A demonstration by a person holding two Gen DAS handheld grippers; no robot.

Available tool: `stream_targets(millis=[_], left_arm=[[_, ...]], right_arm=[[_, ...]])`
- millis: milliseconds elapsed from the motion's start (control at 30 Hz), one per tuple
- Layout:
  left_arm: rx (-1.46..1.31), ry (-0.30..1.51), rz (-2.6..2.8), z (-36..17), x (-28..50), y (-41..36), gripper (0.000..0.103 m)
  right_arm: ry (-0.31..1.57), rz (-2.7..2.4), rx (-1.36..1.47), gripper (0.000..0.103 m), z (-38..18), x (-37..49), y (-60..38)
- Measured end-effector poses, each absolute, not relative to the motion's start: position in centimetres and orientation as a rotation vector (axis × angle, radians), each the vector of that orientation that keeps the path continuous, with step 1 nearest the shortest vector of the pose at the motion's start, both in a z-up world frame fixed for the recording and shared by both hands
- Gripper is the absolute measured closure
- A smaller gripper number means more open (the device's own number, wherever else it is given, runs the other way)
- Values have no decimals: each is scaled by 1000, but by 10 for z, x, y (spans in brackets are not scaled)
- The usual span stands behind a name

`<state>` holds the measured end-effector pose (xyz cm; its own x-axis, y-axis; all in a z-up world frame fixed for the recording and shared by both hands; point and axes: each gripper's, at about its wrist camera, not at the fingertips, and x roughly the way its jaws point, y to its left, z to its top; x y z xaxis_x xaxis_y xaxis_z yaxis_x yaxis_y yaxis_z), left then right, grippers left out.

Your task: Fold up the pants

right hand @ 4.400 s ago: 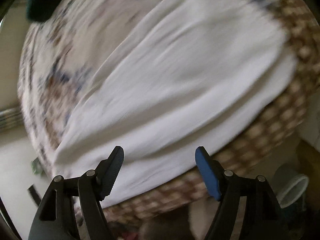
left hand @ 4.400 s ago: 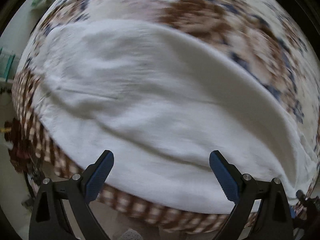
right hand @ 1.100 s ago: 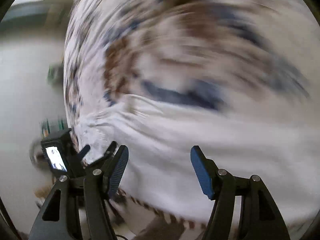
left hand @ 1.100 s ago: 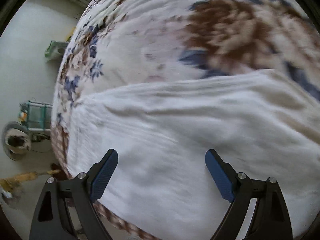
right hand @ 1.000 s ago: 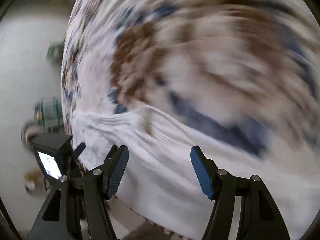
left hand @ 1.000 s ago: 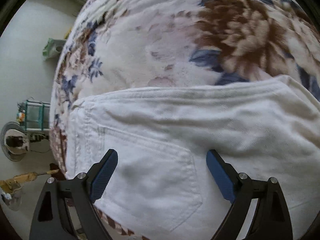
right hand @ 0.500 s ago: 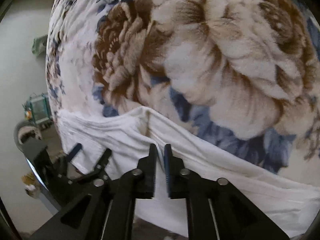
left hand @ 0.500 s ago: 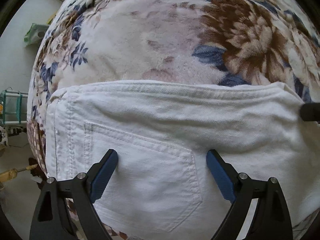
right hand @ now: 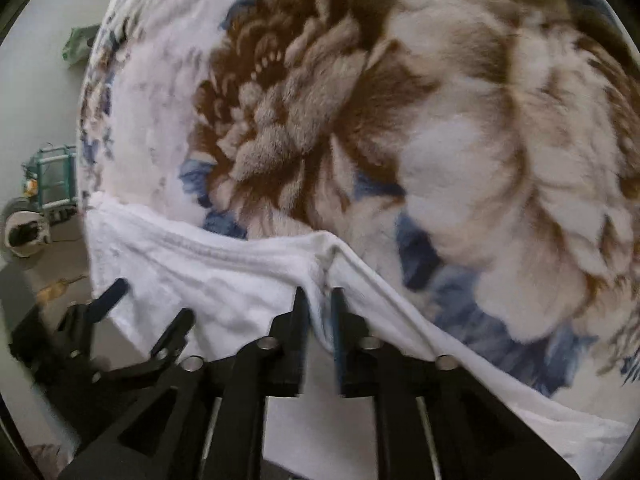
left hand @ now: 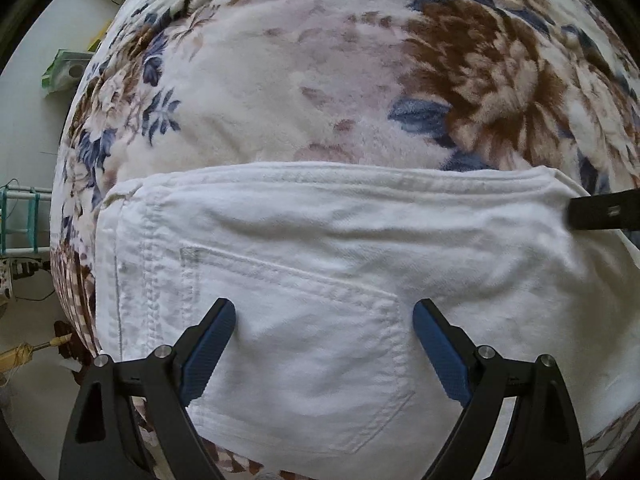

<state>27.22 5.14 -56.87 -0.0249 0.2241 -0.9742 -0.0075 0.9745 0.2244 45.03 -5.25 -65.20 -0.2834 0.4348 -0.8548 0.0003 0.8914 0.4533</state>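
A plush floral blanket (left hand: 320,92) in brown, blue and cream covers the bed. Beside it, pale floor (left hand: 28,120) holds a teal rack (left hand: 20,216) and a green packet (left hand: 64,72).

White pants (left hand: 340,264) lie folded, back pocket up, on floral blanket (left hand: 280,80).
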Motion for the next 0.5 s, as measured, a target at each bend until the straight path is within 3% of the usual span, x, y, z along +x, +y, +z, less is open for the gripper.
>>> stream_targets(millis=[100,167,200,233,267,400,500], left_arm=[[158,1581,184,-566,272,48,11],[148,1577,175,-565,272,44,11],[151,1574,175,-565,272,42,11],[155,1567,175,-565,273,40,11],[157,1556,169,-564,272,34,11],[153,1553,134,-566,267,20,11],[150,1577,119,-576,262,14,11]], right_arm=[[1773,394,320,49,-630,443,-97],[1810,422,282,49,-629,430,-108],[1842,449,255,52,-633,422,-108],[1857,471,189,62,-637,414,-99],[1842,471,115,92,-638,408,-92],[1716,314,101,103,-633,417,-109],[1713,263,180,102,-633,422,-136]])
